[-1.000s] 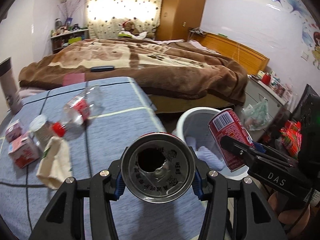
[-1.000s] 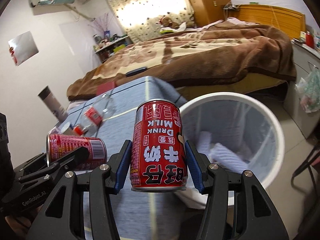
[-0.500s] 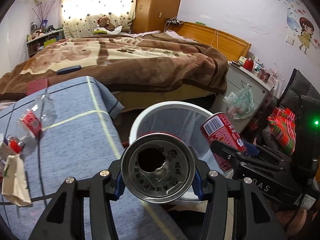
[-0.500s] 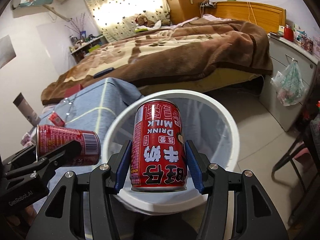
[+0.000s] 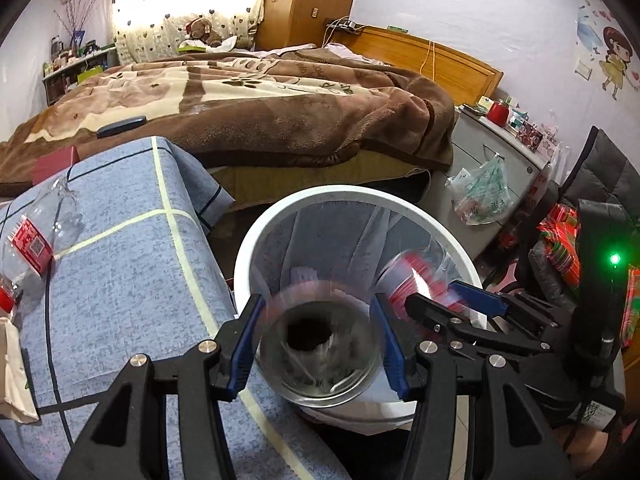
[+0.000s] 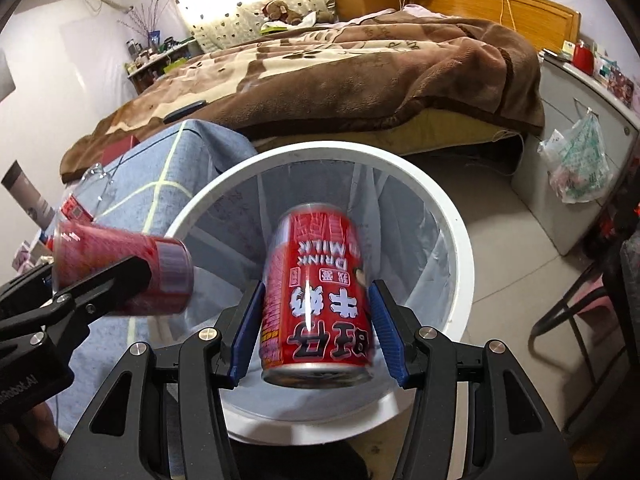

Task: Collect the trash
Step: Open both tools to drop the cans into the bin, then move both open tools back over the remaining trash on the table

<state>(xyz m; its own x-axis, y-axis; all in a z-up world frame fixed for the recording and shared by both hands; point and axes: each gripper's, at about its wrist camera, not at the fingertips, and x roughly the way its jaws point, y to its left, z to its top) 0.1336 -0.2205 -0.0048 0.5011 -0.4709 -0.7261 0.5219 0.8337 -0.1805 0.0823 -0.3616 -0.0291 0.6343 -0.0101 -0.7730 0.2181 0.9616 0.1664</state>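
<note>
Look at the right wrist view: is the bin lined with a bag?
Yes. A thin translucent bag hangs in folds inside the white bin, below the red can.

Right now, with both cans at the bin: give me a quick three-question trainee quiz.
1. True or false: the can in the right gripper is over the white bin.
2. What lies on the blue-covered table? A) clear plastic bottle B) plate C) shoe
3. Which English words are printed on that can?
Key: 1 true; 2 A; 3 DRINK MILK.
</note>
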